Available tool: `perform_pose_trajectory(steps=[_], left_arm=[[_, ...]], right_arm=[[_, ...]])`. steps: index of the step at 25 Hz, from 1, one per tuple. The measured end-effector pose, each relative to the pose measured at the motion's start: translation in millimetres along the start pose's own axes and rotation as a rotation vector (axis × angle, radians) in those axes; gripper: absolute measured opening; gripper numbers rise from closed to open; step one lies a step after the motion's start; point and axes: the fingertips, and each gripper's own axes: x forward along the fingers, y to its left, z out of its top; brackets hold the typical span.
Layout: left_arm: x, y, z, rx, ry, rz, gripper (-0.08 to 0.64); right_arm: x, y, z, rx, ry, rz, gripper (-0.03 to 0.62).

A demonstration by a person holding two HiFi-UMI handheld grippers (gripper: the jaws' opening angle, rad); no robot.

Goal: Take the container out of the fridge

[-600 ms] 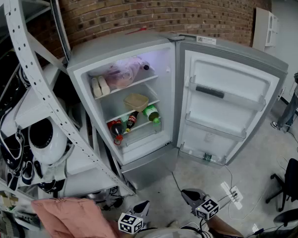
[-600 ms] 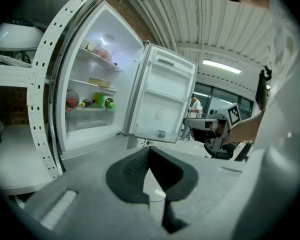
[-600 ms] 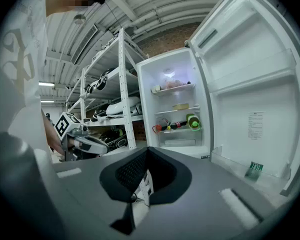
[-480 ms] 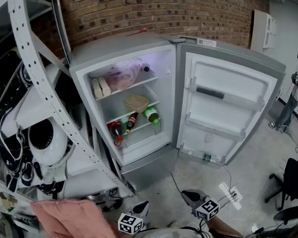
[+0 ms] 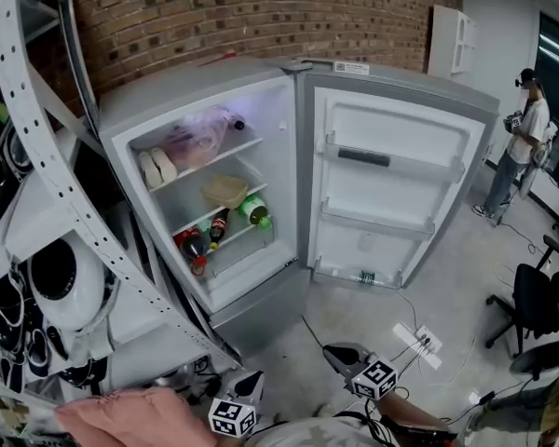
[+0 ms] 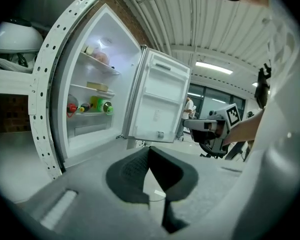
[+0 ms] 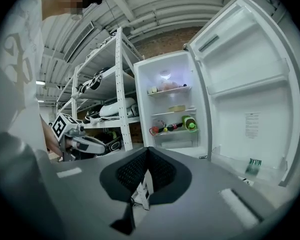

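The grey fridge [image 5: 200, 101] stands open, its door [image 5: 391, 194] swung out to the right. A tan lidded container [image 5: 225, 191] sits on the middle shelf; it also shows as the container [image 6: 97, 86] and the container [image 7: 177, 108] in the two gripper views. Both grippers are low and near me, well short of the fridge. My left gripper [image 5: 252, 386] and right gripper [image 5: 339, 353] are both empty. In the left gripper view the left gripper [image 6: 150, 153] is shut, pads together. The right gripper [image 7: 147, 155] is shut too.
A pink bag [image 5: 194, 140] lies on the top shelf. Bottles [image 5: 205, 236] and a green bottle [image 5: 253, 211] lie below the container. A white rack [image 5: 47, 212] with gear stands left. A power strip [image 5: 417, 343] and cables lie on the floor. A chair [image 5: 531, 305] and a person [image 5: 517, 152] are at the right.
The head view has swung right, so the fridge sits further left in the picture and the person at the right shows more fully. Both grippers stay low and shut.
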Motion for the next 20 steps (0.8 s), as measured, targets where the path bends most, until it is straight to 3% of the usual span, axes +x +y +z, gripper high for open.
perform_pose_trajectory(steps=[8, 20], left_arm=[[-7, 14, 7, 0.036, -0.016, -0.021, 0.000], [-7, 30, 6, 0.029, -0.022, -0.009, 0.000]], right_arm=[[14, 9, 2, -0.006, 0.004, -0.039, 0.008], [47, 9, 0, -0.008, 0.026, -0.004, 0.008]])
